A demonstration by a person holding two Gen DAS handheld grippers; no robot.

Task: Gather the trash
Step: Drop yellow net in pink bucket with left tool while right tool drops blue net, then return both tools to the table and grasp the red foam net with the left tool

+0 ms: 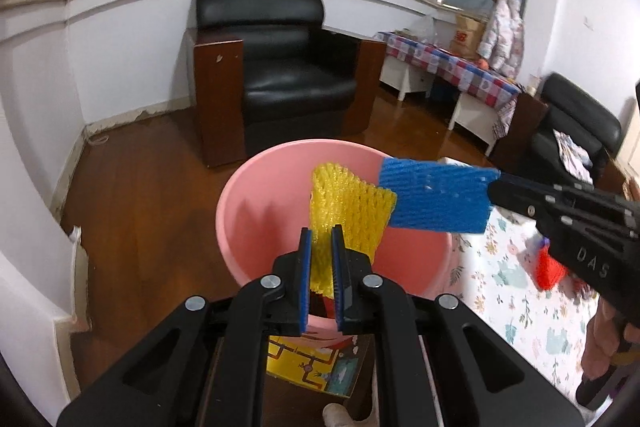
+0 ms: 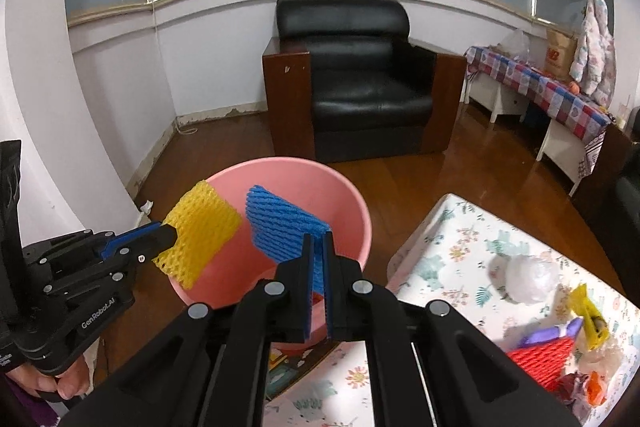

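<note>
My left gripper (image 1: 321, 233) is shut on a yellow foam net (image 1: 348, 207), which hangs over the mouth of the pink bucket (image 1: 256, 211). From the right, my right gripper (image 1: 494, 189) holds a blue foam net (image 1: 436, 197) above the bucket's right rim. In the right wrist view the right gripper (image 2: 318, 239) is shut on the blue foam net (image 2: 280, 223) over the pink bucket (image 2: 344, 199). To its left, the left gripper (image 2: 170, 237) holds the yellow foam net (image 2: 200, 231) at the bucket's left rim.
The floral-covered table (image 2: 460, 239) at the right bears a red foam net (image 2: 540, 359), a crumpled white plastic ball (image 2: 528, 279) and a yellow wrapper (image 2: 588, 311). A black armchair (image 2: 360, 87) stands behind the bucket. A checked-cloth bench (image 2: 552, 87) lines the right wall.
</note>
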